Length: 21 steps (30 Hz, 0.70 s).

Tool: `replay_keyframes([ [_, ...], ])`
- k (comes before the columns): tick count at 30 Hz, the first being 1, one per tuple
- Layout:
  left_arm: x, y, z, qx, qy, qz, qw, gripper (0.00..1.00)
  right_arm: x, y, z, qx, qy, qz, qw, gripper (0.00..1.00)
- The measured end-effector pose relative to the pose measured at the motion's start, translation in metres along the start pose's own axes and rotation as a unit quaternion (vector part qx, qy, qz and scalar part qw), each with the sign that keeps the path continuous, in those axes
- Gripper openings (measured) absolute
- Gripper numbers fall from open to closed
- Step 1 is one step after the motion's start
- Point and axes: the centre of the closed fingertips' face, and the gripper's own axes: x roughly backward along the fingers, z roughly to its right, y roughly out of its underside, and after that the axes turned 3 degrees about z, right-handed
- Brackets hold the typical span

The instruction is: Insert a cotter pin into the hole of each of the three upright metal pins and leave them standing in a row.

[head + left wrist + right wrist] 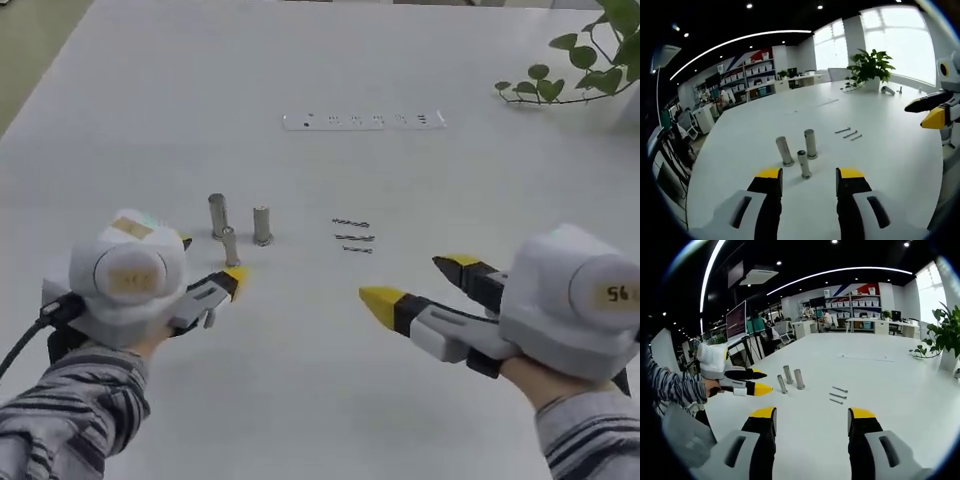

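Well, the left gripper (212, 262), jaws spread and empty like those of the right gripper (412, 280), sits so near the three upright metal pins (262, 226) clustered on the counter (300, 380) that a careless sweep could topple one, while the thin cotter pins (351, 237) beside them could skid away.

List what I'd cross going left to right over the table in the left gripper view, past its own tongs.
metal pins → cotter pins → right tongs, open, coming in from the right edge.
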Motion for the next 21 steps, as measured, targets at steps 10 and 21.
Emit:
replay_keyframes([
  [10,-0.029,-0.002,-0.007,0.009,0.011,0.006,0.9999,0.27,-0.007,0.007,0.004,-0.017,-0.005,-0.008,0.9998,0.5],
  [21,-0.045,0.007,-0.006,0.027,0.04,-0.007,0.9988,0.1,-0.013,0.018,0.002,-0.024,-0.005,-0.021,0.9995,0.47],
])
